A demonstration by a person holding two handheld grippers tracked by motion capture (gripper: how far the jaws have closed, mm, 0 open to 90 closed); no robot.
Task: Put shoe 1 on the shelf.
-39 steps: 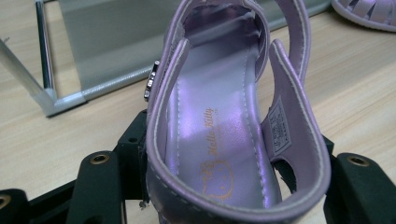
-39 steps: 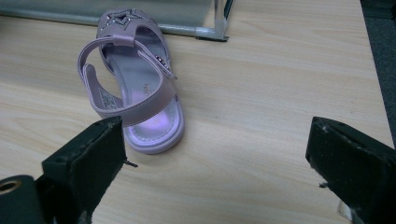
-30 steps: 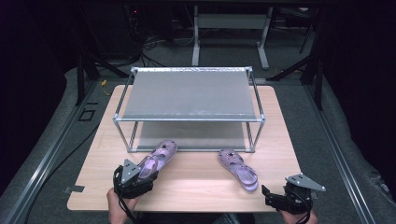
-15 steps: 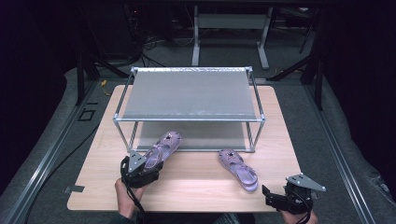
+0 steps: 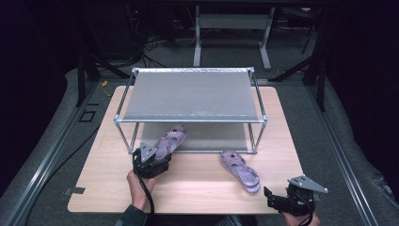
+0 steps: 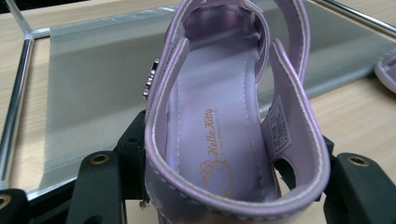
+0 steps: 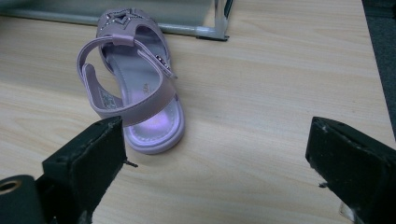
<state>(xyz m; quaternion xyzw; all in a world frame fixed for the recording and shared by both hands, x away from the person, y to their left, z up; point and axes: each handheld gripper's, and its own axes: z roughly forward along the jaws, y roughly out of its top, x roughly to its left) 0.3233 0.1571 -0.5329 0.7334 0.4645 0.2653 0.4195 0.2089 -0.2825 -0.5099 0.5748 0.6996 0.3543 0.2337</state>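
The left gripper [image 5: 157,157] is clamped on the heel end of a purple sandal [image 5: 170,141]. In the left gripper view the two black jaws stand on each side of this held sandal [image 6: 224,116], and they press against its sides near the heel. The inside sole shows an orange printed label, and a white tag sits on the inner face of the heel strap. The toe of the sandal points away from the person and reaches in over the grey lower shelf [image 5: 197,136] of a metal rack [image 5: 190,120]. The heel end is over the wooden table [image 5: 108,155], just in front of the rack's front bar. The rack has a second grey shelf on top, and thin silver tubes make its frame.

The right gripper [image 5: 277,200] is near the front right corner of the table, held by the person's right hand. Its jaws stand wide apart with nothing between them; in the right gripper view only bare wood lies between them.

A second purple sandal [image 5: 241,170] lies flat on the table, between the rack and the right gripper and apart from both. In the right gripper view this sandal [image 7: 135,88] has its heel toward the gripper and its toe, with a star ornament, close to the rack's front corner post [image 7: 217,21].
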